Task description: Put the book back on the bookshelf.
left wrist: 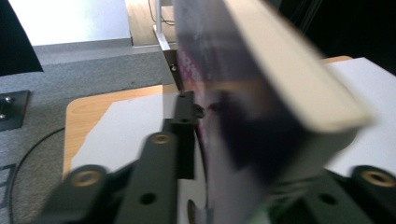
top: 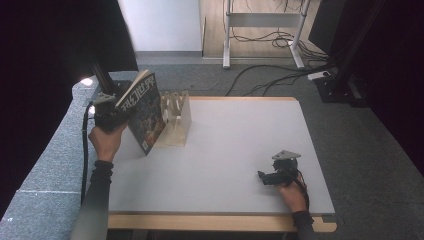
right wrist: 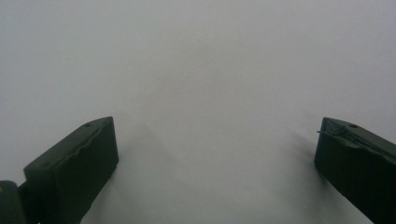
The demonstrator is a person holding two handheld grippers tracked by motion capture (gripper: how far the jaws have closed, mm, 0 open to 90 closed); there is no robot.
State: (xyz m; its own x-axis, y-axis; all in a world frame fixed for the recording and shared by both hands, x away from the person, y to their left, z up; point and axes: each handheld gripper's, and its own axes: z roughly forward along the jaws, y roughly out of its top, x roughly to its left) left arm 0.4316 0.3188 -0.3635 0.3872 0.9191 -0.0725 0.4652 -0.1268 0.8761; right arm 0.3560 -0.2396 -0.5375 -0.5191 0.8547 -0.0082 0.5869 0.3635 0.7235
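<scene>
Now the left gripper (top: 111, 116), jaws around the tilted book (top: 146, 112), readies it for the wooden rack (top: 176, 119) at upper left; right gripper (top: 272, 177) rests wide open.

A pale bench (top: 235, 150) with wooden edging sits on grey carpet (top: 360, 150) — black cables (top: 270, 70) snake behind, near a white desk frame (top: 265, 20).

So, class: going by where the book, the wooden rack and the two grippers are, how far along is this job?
Done: the book is off the table, tilted, its lower corner near the tabletop. In hand: the left gripper has it between its jaws, right beside the wooden rack. Left: the book is not yet in a slot, and the rack looks empty. The right gripper rests open on the white table, holding nothing.
</scene>
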